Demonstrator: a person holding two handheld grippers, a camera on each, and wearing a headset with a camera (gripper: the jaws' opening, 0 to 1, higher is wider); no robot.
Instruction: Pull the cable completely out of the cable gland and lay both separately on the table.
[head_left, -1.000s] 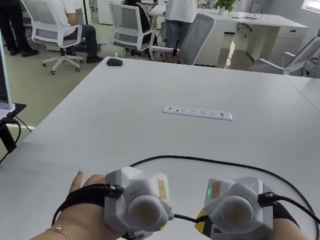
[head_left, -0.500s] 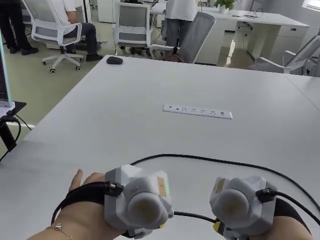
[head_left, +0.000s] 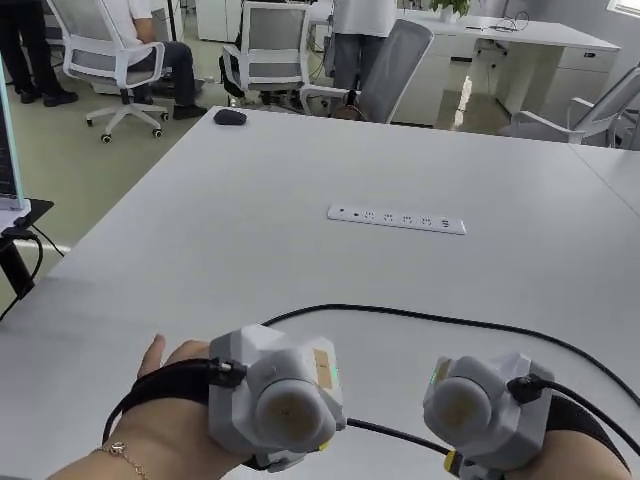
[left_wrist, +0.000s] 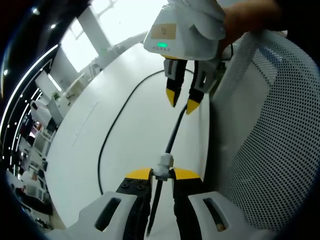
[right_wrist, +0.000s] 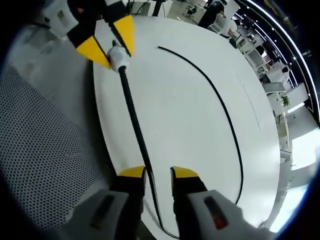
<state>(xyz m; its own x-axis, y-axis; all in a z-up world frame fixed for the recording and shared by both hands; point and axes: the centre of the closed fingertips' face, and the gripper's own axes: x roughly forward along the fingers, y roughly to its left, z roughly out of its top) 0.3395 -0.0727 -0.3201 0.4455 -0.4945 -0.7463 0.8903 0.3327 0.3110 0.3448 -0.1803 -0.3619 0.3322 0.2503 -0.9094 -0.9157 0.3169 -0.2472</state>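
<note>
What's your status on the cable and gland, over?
Left tongs shut on gland. Right tongs open, astride cable. Cable not yet out. Nothing blocking.

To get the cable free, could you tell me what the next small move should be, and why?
Probably close the right tongs on the cable. The left tongs clamp the gland, with the cable threaded through it, while the right tongs straddle the cable with a visible gap, so pulling now would likely slip.
</note>
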